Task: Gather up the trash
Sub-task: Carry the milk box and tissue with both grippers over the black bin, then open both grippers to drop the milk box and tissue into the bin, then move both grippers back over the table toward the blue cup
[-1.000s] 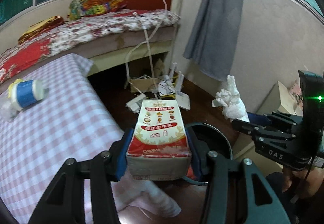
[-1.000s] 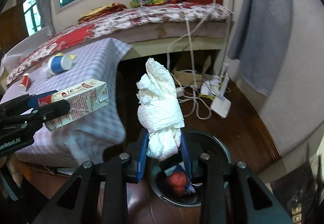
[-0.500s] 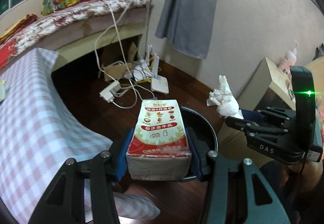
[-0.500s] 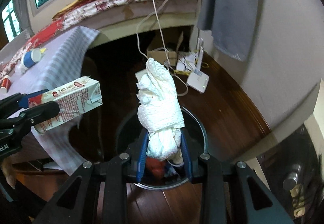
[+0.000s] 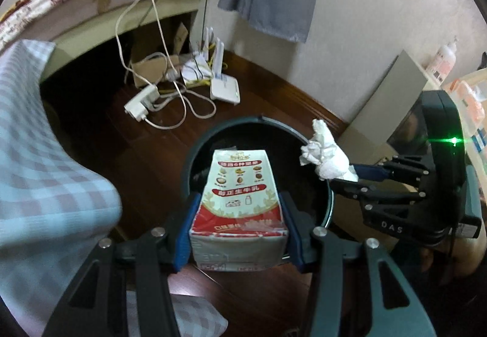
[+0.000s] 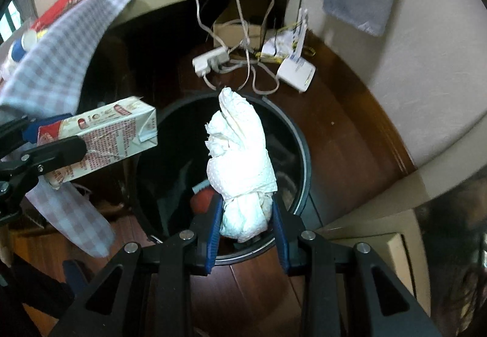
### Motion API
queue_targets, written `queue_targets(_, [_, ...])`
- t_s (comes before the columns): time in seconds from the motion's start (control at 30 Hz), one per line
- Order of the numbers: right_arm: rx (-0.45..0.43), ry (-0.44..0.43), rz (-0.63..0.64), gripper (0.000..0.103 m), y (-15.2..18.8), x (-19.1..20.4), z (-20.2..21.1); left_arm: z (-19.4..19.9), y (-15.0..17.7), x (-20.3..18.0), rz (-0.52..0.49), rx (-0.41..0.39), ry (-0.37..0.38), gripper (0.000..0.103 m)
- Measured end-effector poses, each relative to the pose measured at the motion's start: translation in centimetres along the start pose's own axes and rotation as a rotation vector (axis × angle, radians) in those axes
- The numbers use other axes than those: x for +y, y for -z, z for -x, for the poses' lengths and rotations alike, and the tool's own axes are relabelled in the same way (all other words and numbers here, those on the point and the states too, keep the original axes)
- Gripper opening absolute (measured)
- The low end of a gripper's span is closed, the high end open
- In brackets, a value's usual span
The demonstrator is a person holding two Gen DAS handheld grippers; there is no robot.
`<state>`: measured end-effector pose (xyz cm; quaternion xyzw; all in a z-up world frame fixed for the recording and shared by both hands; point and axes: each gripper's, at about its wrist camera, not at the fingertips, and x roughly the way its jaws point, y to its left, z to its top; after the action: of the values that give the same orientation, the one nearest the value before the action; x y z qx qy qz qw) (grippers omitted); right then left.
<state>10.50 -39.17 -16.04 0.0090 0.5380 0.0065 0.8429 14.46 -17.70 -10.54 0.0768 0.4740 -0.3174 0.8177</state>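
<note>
Left hand-held gripper: jaws partly closed, blue pads pressed against both sides of a milk carton. The carton is held above the near rim of the trash bin, its top end pointing over the bin opening. In the right wrist view the same carton projects from the left, its end over the left rim of the bin.

Right hand-held gripper: jaws partly closed, pads clamped on the lower end of a crumpled white paper wad. The wad stands up from the jaws and hangs directly over the bin opening. In the left wrist view the wad sits over the right rim of the bin.

Trash bin: round, dark, standing on the wooden floor. A red item lies inside it.

Checked tablecloth: drapes over the tabletop corner left of the bin.

Floor beyond the bin: white router, power strip and loose cables
</note>
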Motion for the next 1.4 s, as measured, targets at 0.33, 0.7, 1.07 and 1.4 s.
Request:
queue_targets(0.33, [0.108,0.01,0.151,0.064,0.5,1.4,-4.9,-4.6,-0.1,0.7,0.014,0.104,0.034,0.054])
queue_targets(0.7, [0.042,0.187,0.107,0.103,0.5,-0.8,-3.6,-3.0,0.5,0.8,0.001,0.046,-0.104,0.1])
queue_targets(1.07, [-0.047,0.217,0.051,0.103,0.1,-1.0,0.6,0.1,-0.3,-0.5,-0.04,-0.012,-0.153,0.102])
queue_targets(1.4, [-0.128,0.216,0.027,0.103,-0.1,-0.5,5.2,4.9,-1.1,-1.0,-0.031,-0.104,-0.172,0.102])
